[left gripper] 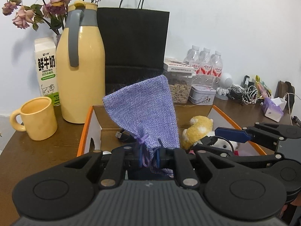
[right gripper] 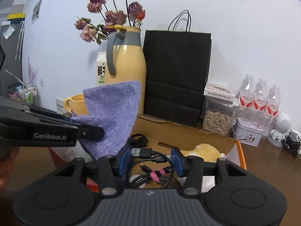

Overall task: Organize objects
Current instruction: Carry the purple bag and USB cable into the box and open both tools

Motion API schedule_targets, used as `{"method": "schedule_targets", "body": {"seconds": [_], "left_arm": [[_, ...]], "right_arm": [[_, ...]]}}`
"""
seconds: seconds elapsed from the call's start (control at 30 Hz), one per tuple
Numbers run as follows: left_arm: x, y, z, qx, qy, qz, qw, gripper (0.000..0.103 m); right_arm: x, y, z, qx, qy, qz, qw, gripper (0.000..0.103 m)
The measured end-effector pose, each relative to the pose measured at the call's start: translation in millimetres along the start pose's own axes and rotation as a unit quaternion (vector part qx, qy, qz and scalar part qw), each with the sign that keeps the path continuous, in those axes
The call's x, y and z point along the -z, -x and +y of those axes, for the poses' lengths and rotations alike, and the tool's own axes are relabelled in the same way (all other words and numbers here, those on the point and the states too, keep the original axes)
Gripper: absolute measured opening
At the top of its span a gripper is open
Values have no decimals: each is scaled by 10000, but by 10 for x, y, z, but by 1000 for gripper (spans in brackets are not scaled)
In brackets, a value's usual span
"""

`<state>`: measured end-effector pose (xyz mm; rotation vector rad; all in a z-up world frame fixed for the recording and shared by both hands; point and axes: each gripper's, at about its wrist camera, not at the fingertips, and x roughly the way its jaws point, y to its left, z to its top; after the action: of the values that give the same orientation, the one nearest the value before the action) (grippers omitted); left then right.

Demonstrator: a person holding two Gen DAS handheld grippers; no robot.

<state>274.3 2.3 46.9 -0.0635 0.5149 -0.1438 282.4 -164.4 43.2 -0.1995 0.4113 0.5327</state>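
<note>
My left gripper (left gripper: 149, 156) is shut on the drawstring neck of a purple burlap pouch (left gripper: 146, 109), which stands up above the open cardboard box (left gripper: 85, 130). In the right wrist view the pouch (right gripper: 112, 113) hangs from the left gripper (right gripper: 94, 131) at the left. My right gripper (right gripper: 150, 162) holds a coiled black USB cable (right gripper: 148, 153) with a pink tie between its blue pads, over the box (right gripper: 188, 133). A yellow plush toy (right gripper: 207, 151) lies in the box, also seen as the plush toy (left gripper: 197, 130) beside the right gripper (left gripper: 220, 141).
Behind the box stand a yellow thermos jug (left gripper: 80, 75), a yellow mug (left gripper: 37, 118), a milk carton (left gripper: 46, 66), a black paper bag (left gripper: 135, 43), a seed jar (left gripper: 178, 88), a tin (left gripper: 202, 94) and water bottles (left gripper: 205, 64). A second black cable (right gripper: 137, 138) lies in the box.
</note>
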Motion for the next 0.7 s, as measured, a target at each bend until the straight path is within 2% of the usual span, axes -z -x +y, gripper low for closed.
{"method": "schedule_targets", "body": {"seconds": [0.13,0.2,0.23,0.3,0.33,0.37,0.4,0.43,0.47,0.5,0.7], "left_arm": [[29,-120,40,-72,13,82,9999,14],[47,-136,45,-96,-12,69,9999,16],[54,-131,40,-117,-46,30,9999,20],[62,-120,28,-187,-99,-38,9998,46],[59,-120,29,-234,-100,-66,9997,70],[59,-109,29,-316,-101,-110,9994,89],[61,-92,29,-410,-110,-178,9989,96],[58,-79,32,-462,-99,-236,9986,103],[52,-66,35,-482,-66,-290,9984,103],[46,-59,46,-491,-16,-307,9983,103],[27,-48,45,-561,18,-322,9979,103]], "right_arm": [[32,-104,-73,58,-73,17,10000,47],[71,-126,-100,77,-109,5,9999,47],[85,-136,-108,72,-114,26,9999,47],[101,-146,-121,37,-158,43,9999,48],[101,-143,-124,38,-176,35,9998,49],[101,-142,-128,41,-187,41,9998,57],[105,-133,-129,58,-200,36,9998,70],[111,-118,-130,79,-207,16,9998,79],[120,-102,-131,105,-214,-1,9997,93],[131,-84,-133,142,-225,-19,9996,100],[162,-14,-174,326,-381,-45,9987,103]]}}
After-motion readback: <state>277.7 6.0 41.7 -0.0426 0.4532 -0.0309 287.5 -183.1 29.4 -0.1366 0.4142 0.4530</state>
